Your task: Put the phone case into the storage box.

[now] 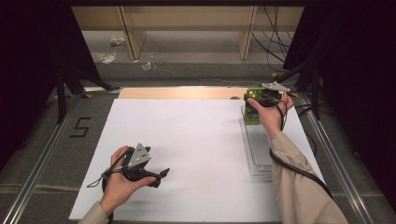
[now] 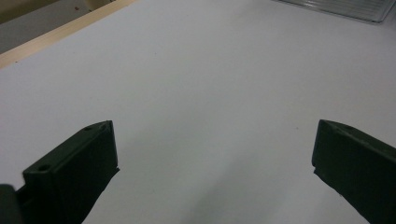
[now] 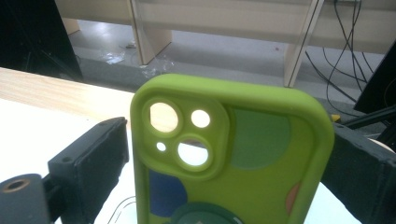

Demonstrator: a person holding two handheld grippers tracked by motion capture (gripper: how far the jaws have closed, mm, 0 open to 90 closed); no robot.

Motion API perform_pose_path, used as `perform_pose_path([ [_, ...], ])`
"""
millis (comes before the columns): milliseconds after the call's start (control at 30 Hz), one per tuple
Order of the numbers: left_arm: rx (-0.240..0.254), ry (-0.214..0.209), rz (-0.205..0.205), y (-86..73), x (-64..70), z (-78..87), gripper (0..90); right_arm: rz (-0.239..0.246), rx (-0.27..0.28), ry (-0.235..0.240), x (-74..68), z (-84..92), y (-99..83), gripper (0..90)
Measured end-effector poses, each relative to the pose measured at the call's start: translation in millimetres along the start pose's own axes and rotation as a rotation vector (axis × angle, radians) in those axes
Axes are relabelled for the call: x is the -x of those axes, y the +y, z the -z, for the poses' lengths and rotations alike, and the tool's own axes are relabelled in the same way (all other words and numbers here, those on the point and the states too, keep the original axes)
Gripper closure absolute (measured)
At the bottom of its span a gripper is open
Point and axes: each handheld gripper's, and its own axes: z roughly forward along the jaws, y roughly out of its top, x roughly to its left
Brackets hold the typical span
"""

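Beige sleeves (image 1: 299,186), black cables — black tongs (image 1: 161,173) topped by grey three-cornered plates.

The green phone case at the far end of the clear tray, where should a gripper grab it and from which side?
Grip the green phone case across its two long side edges, coming from the near side as the right gripper does. It stands upright in the clear tray, so both edges are exposed, and they are thin, straight and parallel.

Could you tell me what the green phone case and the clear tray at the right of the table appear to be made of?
Phone case: likely soft silicone or rubbery plastic, matte, with rounded edges and no glare. Tray: probably hard transparent plastic, glossy, since the white surface shows through its ribbed base.
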Motion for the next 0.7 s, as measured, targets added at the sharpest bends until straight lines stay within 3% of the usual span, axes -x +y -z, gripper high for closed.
perform_pose_path([
  [700,0.004,0.003,0.002,0.5,-0.1,0.5,0.0,-0.011,-0.031,-0.020,-0.3,13.3,-0.7,7.0],
])
